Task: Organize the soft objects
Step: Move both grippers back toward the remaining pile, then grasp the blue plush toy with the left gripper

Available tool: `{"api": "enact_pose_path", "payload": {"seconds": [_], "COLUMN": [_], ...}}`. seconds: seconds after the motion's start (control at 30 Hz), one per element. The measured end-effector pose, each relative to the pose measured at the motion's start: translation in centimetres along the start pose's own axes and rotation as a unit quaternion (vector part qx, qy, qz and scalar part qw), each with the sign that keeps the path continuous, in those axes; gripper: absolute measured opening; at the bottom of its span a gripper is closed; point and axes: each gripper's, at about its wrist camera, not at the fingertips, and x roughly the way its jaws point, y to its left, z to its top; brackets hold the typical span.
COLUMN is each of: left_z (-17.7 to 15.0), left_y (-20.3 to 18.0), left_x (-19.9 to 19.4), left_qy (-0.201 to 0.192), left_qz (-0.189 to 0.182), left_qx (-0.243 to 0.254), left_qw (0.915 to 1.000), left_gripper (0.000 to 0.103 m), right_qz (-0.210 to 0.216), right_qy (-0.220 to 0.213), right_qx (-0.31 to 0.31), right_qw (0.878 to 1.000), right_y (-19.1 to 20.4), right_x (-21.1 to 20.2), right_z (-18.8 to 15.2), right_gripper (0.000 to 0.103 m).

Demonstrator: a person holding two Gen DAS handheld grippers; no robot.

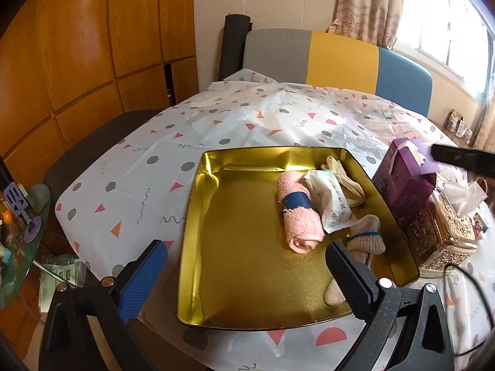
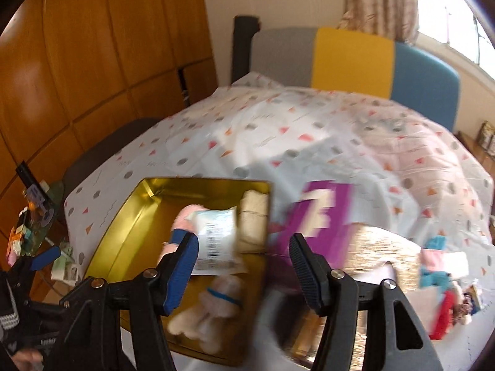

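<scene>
One illegibly printed packet (image 1: 329, 199)

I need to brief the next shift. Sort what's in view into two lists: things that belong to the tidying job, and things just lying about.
Belongs to the job:
- gold tin tray
- rolled pink towel with blue band
- white packet
- beige socks
- cream cloth
- loose soft items on the tablecloth

Just lying about:
- purple box
- ornate tissue box
- chair
- side table

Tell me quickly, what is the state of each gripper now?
Left gripper: open, holding nothing.
Right gripper: open, holding nothing.
</scene>
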Motion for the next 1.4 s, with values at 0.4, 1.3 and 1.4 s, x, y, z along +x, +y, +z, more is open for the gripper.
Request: {"api": "enact_pose_path", "payload": {"seconds": [0.4,1.3,1.4], "left_z": [0.7,7.7,7.2], "left_y": [-1.9,-38.3,-41.9], "left_x": [-0.8,-3.0,-0.6], "left_qy": [-0.016,0.043,0.072], "left_qz": [-0.035,-0.302,-0.281], "left_qx": [0.019,0.257,0.276], "left_qw": [0.9991,0.917,0.9163], "left_gripper": [0.103,0.099,0.08], "right_qz": [-0.145,-0.221,-0.205], "right_qy": [-0.039,-0.008,-0.014], "right_qx": [0.135,0.49,0.507], "right_qw": [0.979,0.843,0.837], "right_y": [-16.2,-36.5,-36.8], "right_x": [-8.2,-10.3,-10.6], "right_z": [-4.2,-18.6,-18.9], "right_gripper": [0.062,0.062,0.062]}}
